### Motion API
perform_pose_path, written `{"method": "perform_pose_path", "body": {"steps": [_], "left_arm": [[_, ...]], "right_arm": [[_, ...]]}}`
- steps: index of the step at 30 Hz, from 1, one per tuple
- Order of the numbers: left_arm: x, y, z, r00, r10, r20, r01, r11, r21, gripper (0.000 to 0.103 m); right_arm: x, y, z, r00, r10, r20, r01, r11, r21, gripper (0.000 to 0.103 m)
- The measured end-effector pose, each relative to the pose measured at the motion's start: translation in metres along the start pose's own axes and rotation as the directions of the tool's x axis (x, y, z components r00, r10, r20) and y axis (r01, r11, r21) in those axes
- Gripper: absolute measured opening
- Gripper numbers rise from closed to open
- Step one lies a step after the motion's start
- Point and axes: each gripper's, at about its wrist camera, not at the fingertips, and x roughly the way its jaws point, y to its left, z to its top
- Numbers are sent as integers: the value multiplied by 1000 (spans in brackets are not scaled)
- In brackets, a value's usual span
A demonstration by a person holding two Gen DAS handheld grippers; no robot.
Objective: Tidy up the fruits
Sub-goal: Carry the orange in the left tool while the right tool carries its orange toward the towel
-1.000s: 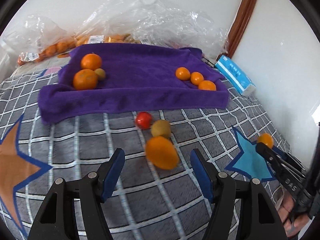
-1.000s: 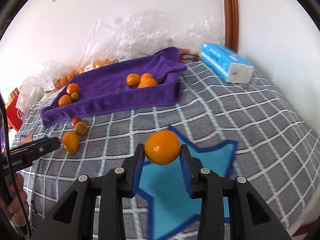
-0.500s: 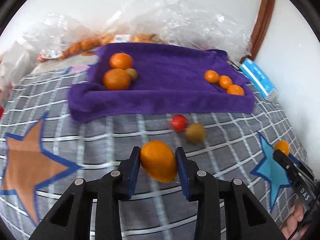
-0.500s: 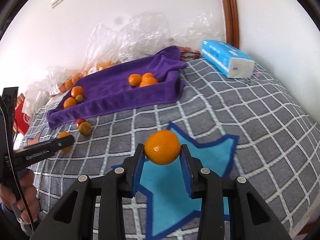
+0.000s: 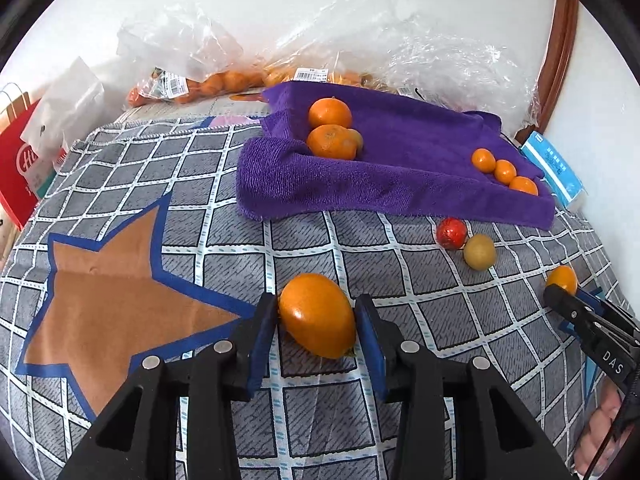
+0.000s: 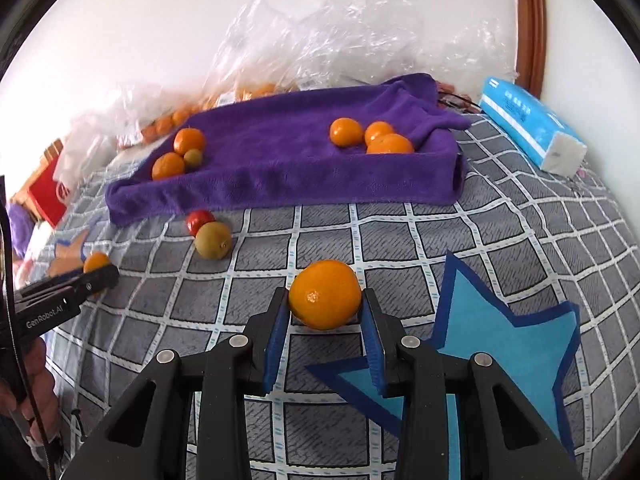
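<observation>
Both tongs carry fruit. Left tongs have an oval orange fruit between their blue pads; the jaws are easing open a little, yet both pads are pressed to its sides. Right tongs are clamped narrow on a round orange, one pad on each flank, above the grey checked bedspread beside its light blue star

Ahead of me lies the purple towel, spread on the bedspread with its front edge rolled up. At its left end sit two big oranges with a small greenish fruit tucked against them; at its right end three small oranges lie in a row, touching. Just in front of the towel, on the bedspread, a red fruit and a greenish-brown fruit rest against each other

Behind the towel, against the wall, are clear plastic bags, some with oranges inside. A blue tissue pack lies to the right of the towel, and a red paper bag stands at the far left
</observation>
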Motion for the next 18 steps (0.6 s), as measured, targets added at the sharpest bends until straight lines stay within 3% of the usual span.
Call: {"method": "perform_pose_path", "body": {"steps": [10, 18], "left_arm": [[0, -2, 0, 1000, -2, -1, 2, 1000, 9, 37], [0, 3, -1, 1000, -31, 4, 31, 999, -19, 37]], "right_arm": [[9, 4, -3, 999, -32, -42, 31, 999, -19, 36], [8, -2, -2, 999, 5, -44, -5, 1000, 3, 36]]}}
